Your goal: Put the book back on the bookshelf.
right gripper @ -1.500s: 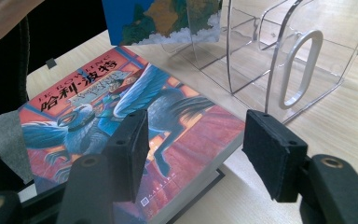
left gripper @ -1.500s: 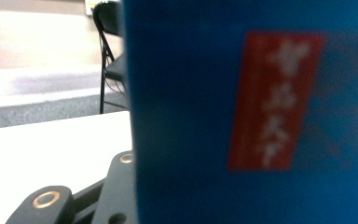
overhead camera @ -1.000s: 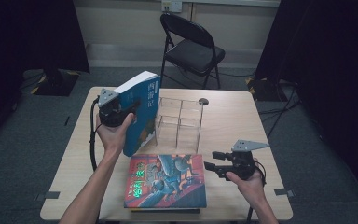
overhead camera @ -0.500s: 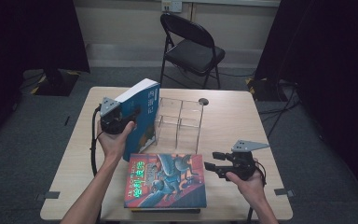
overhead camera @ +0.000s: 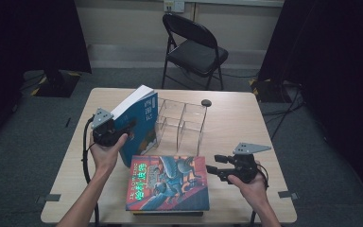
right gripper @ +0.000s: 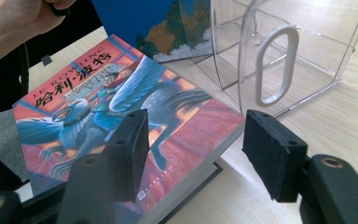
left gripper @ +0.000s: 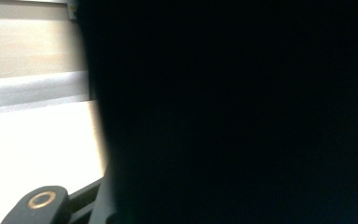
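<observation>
The left gripper [overhead camera: 123, 130] is clamped on the blue book [overhead camera: 139, 120], held upright and leaning left beside the clear rack [overhead camera: 179, 124]; the right gripper [overhead camera: 216, 165], jaws apart, hovers beside the red book [overhead camera: 170, 182] lying flat

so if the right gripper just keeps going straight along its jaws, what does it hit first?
Probably the red-covered book: the right gripper, jaws open, points over its near corner. If it passes above the cover, the clear acrylic organizer comes next. Height is hard to judge.
</observation>
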